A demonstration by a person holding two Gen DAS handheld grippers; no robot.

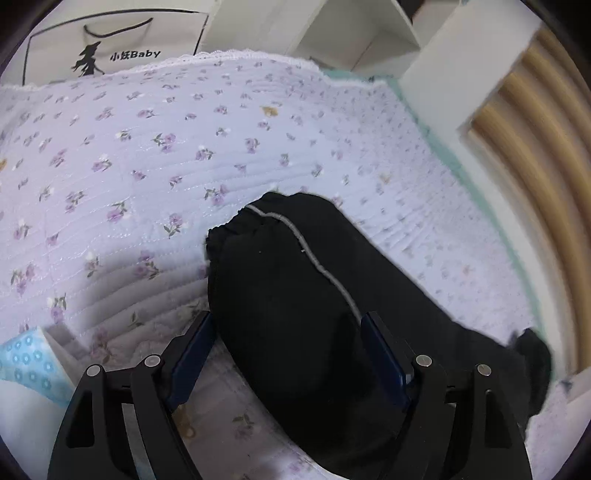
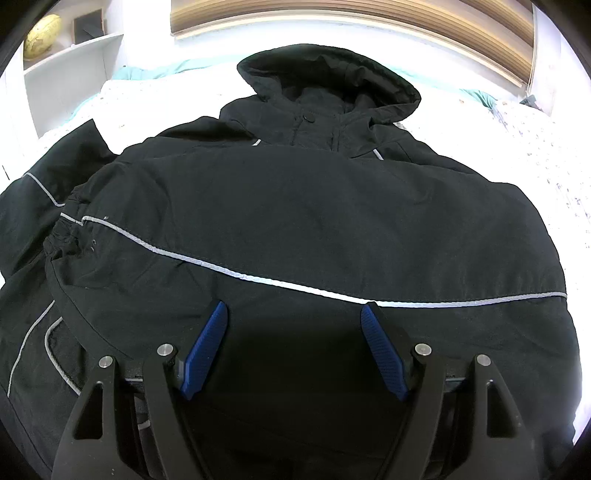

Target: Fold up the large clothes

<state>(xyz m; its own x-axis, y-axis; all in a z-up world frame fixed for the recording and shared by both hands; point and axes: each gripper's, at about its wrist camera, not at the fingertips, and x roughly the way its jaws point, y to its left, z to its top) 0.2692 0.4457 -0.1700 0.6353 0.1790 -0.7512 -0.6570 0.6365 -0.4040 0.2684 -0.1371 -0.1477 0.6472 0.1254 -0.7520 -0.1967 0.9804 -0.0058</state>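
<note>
A black hooded jacket (image 2: 295, 206) with thin grey reflective stripes lies spread on the bed, hood (image 2: 328, 81) at the far end. One sleeve is folded across the body, its elastic cuff (image 2: 66, 236) at the left. My right gripper (image 2: 293, 314) is open just above the folded sleeve, holding nothing. In the left wrist view the other sleeve (image 1: 295, 277) stretches out over the floral quilt (image 1: 147, 147), cuff (image 1: 229, 232) pointing away. My left gripper (image 1: 286, 321) is open, its jaws standing either side of this sleeve.
A white shelf unit (image 1: 351, 40) and a white bag with black print (image 1: 110, 48) stand beyond the bed. A wooden slatted headboard (image 1: 535, 147) runs along the right. A blue patterned cloth (image 1: 29, 365) lies at the left. A globe (image 2: 42, 35) sits on a shelf.
</note>
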